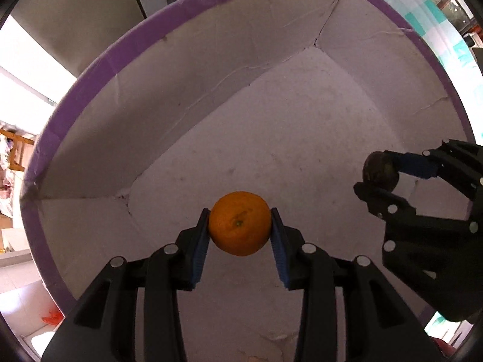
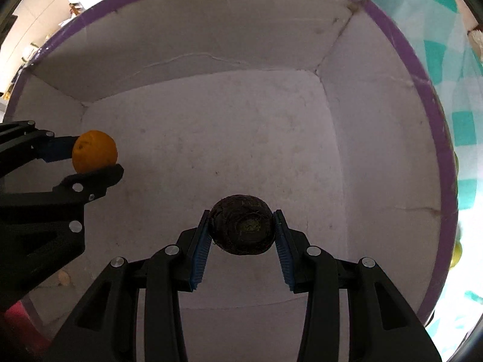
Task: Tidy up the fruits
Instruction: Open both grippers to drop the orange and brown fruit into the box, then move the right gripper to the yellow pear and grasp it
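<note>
Orange (image 1: 240, 223), stem end toward the camera, is clamped by the left gripper (image 1: 240, 229) above the box (image 1: 187, 9) floor; dark round fruit (image 2: 242, 224) is gripped by the right gripper (image 2: 241, 230) alongside.

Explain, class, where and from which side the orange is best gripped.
Grip the orange across its widest middle, coming from above with its stem dimple facing the camera, as the left gripper does over the box. The round shape gives the flat pads opposing contact there; off-centre it would likely slip.

Both claws (image 1: 240, 226) (image 2: 241, 229) are black plastic with ribbed blue pads and silver screws.
</note>
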